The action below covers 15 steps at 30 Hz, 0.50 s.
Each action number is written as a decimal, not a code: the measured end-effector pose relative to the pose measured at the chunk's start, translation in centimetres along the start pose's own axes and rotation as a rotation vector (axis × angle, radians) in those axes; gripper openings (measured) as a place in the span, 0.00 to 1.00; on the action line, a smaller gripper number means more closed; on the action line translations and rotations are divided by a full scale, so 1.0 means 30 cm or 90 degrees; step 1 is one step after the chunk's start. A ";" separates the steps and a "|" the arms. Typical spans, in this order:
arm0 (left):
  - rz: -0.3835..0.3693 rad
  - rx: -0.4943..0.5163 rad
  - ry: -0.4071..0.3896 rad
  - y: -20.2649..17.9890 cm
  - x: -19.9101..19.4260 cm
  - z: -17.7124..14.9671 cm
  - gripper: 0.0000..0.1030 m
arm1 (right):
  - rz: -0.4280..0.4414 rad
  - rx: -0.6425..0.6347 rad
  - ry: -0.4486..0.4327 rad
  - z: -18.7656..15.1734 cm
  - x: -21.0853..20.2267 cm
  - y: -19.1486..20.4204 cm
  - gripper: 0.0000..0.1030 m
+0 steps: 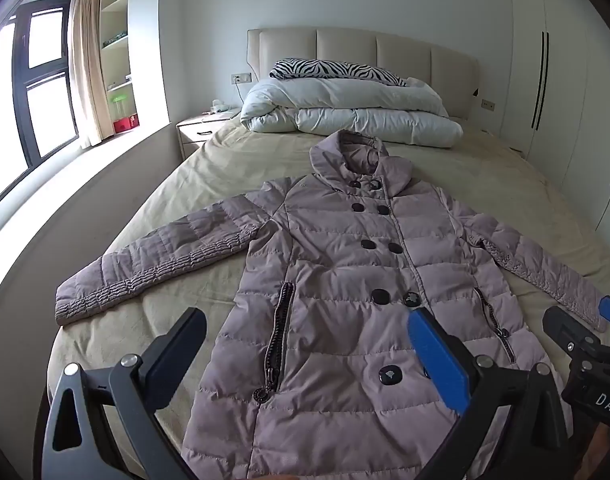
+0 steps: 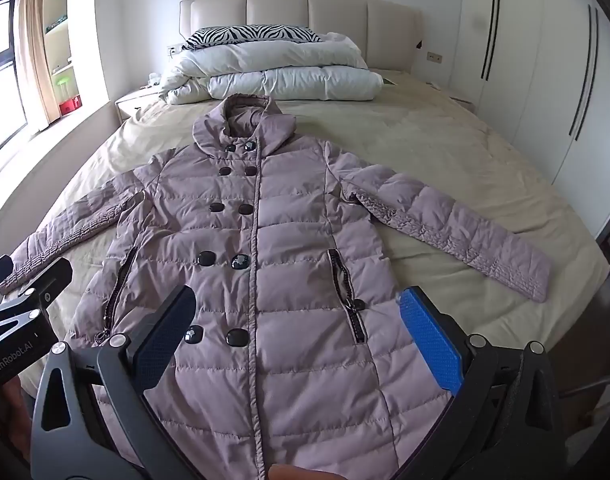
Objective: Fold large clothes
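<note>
Coat [image 1: 337,280] lies flat, front up, sleeves out on the bed [image 1: 209,168], ready for folding; left gripper [image 1: 305,344] and right gripper [image 2: 301,320] hover spread, empty

Bed [image 1: 225,152]: beige sheet, padded headboard behind.
Coat [image 2: 289,240]: mauve quilted, lying flat, front up, buttoned, sleeves spread to both sides.
Duvet [image 2: 281,76]: white, folded, near headboard.
Pillow [image 2: 253,34]: zebra-striped, on duvet.
</note>
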State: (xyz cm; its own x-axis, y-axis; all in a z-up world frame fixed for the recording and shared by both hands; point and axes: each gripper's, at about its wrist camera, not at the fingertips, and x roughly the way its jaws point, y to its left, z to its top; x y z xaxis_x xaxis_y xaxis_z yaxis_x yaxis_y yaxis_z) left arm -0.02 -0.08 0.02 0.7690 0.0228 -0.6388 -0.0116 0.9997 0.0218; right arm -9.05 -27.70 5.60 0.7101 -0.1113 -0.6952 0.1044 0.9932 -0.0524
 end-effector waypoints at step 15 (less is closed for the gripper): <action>0.006 -0.008 0.018 0.001 0.021 -0.030 1.00 | 0.001 0.001 0.002 -0.002 0.003 -0.003 1.00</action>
State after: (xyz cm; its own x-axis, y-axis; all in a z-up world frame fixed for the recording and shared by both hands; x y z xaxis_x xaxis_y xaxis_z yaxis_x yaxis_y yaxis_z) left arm -0.10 -0.03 -1.06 0.7504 0.0317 -0.6602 -0.0262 0.9995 0.0182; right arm -9.03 -27.78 5.49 0.7083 -0.1102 -0.6973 0.1051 0.9932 -0.0502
